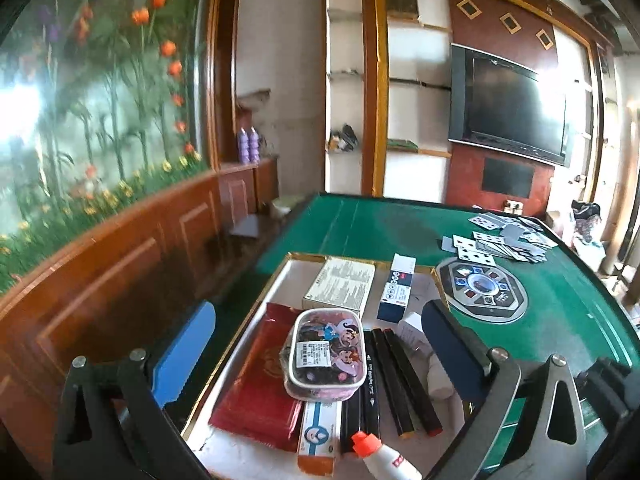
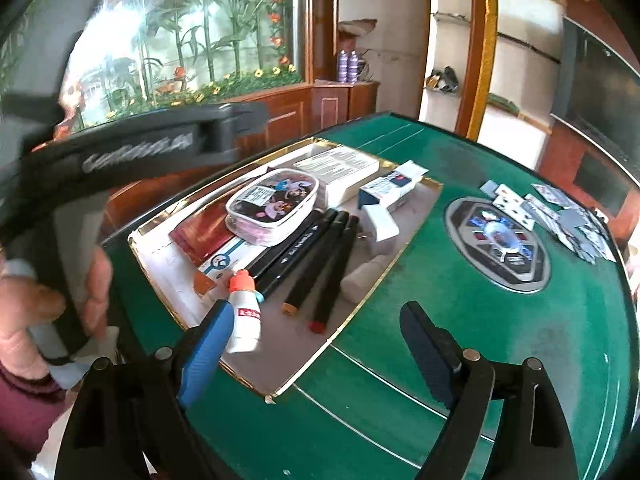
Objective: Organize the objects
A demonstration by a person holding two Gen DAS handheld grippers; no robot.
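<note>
Both pairs of tongs hung wide open and empty above a round surface (image 2: 400,380) covered in dark green felt with thin pale lines. The left tongs (image 1: 316,364) had flat blue pads on black angular arms. The right tongs (image 2: 316,352) had matching blue pads, the left-hand one just beside a small glue bottle (image 2: 245,312).

A shallow rectangular tray (image 1: 280,276) with a shiny gold rim and pale floor lay on the felt, holding the objects. A rounded clear zip pouch (image 1: 326,354) with a glossy cartoon print sat on a flat dark red packet (image 1: 260,396). Next to it lay slim black markers (image 1: 394,384), side by side, with coloured end caps. A cream cardboard box (image 1: 340,286) printed with fine text lay at the far end, beside a narrow white and navy carton (image 1: 396,294). A long white box with a blue stripe and orange end (image 1: 318,440) lay partly under the pouch. The white plastic glue bottle, with an orange cap, lay at the tray's near edge. A pale cylindrical lump (image 2: 362,280) rested by the right rim.

Beyond the tray, a metallic octagonal panel (image 1: 482,294) was set into the felt, and loose playing cards (image 1: 504,240) were scattered further off.
</note>
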